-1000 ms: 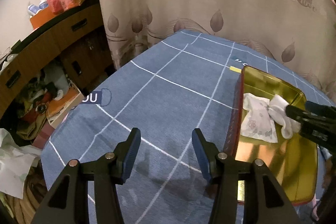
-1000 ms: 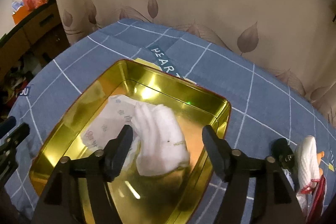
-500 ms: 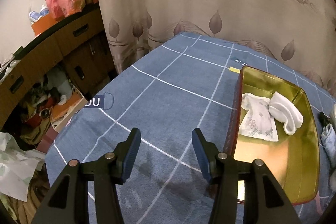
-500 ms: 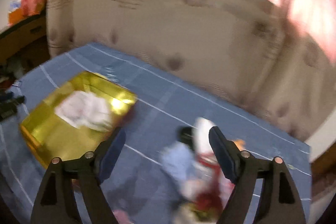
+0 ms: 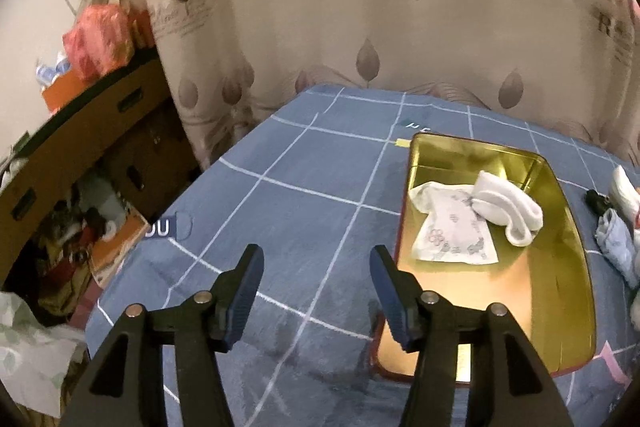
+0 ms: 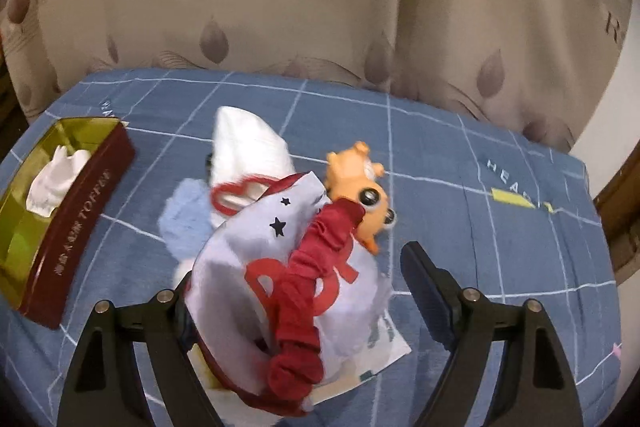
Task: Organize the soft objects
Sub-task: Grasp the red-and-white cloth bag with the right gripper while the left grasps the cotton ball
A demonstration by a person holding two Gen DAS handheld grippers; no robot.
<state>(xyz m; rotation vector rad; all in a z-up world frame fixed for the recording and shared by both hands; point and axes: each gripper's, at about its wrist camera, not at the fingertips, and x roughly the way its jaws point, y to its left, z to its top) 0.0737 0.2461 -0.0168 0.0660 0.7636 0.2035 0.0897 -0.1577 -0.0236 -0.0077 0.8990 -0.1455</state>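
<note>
A gold tin with dark red walls (image 5: 568, 275) lies on the blue checked cloth; a patterned white cloth (image 5: 452, 231) and a rolled white sock (image 5: 508, 207) lie in it. My left gripper (image 5: 316, 291) is open and empty, just left of the tin. In the right wrist view the tin (image 6: 80, 219) is at the left. My right gripper (image 6: 304, 291) is open over a pile: a pale cloth item with red letters and stars (image 6: 272, 259), a red scrunchie (image 6: 308, 291), an orange plush toy (image 6: 360, 187), a white sock (image 6: 248, 147) and a light blue cloth (image 6: 188, 215).
A leaf-print curtain (image 5: 360, 7) hangs behind the cloth-covered surface. A wooden cabinet with clutter (image 5: 80, 155) stands off the left edge. Part of the pile (image 5: 616, 219) shows right of the tin in the left wrist view.
My right gripper has swung from above the tin rightward to over the pile of soft items. The left gripper has moved a little and views the tin more fully.
</note>
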